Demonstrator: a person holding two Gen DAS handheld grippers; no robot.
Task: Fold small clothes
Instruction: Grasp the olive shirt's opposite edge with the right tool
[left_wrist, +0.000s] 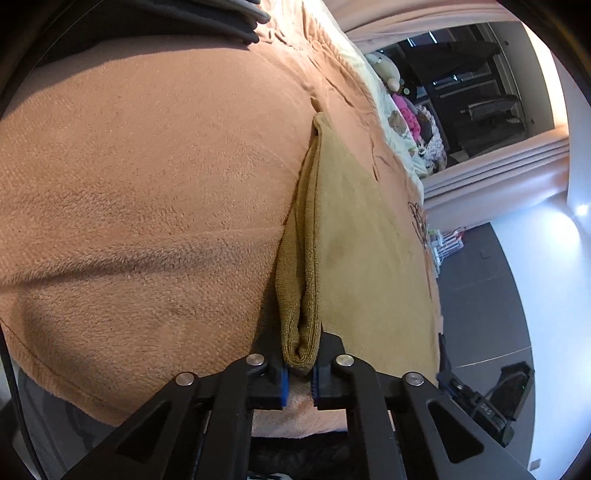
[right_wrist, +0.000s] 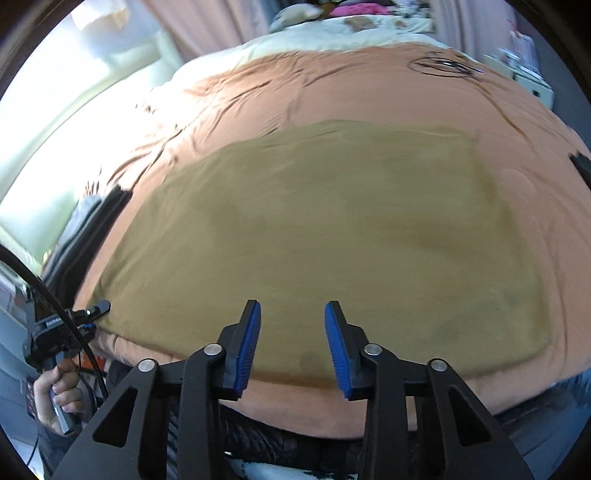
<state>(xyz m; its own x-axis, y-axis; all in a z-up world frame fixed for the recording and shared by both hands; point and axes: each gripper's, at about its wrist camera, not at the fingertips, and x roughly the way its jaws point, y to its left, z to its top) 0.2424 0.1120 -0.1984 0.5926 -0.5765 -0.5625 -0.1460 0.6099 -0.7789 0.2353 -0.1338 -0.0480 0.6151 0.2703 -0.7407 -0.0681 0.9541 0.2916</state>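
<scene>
A mustard-brown cloth (right_wrist: 332, 229) lies spread flat on the orange blanket (right_wrist: 332, 81), filling the middle of the right wrist view. In the left wrist view its near corner is bunched into a folded ridge (left_wrist: 299, 280), and my left gripper (left_wrist: 299, 369) is shut on the end of that ridge. That same gripper (right_wrist: 96, 309) shows at the cloth's left corner in the right wrist view, held by a hand (right_wrist: 55, 391). My right gripper (right_wrist: 292, 306) hovers over the cloth's near edge, open, with nothing between its blue pads (right_wrist: 251, 332).
The orange fleece blanket (left_wrist: 129, 166) covers a bed. Cream bedding (right_wrist: 303, 31) and soft toys (left_wrist: 402, 110) lie at the far end, with curtains (left_wrist: 495, 177) behind. Dark clothing (left_wrist: 207, 18) lies at the blanket's top edge. Dark floor (left_wrist: 480, 266) runs beside the bed.
</scene>
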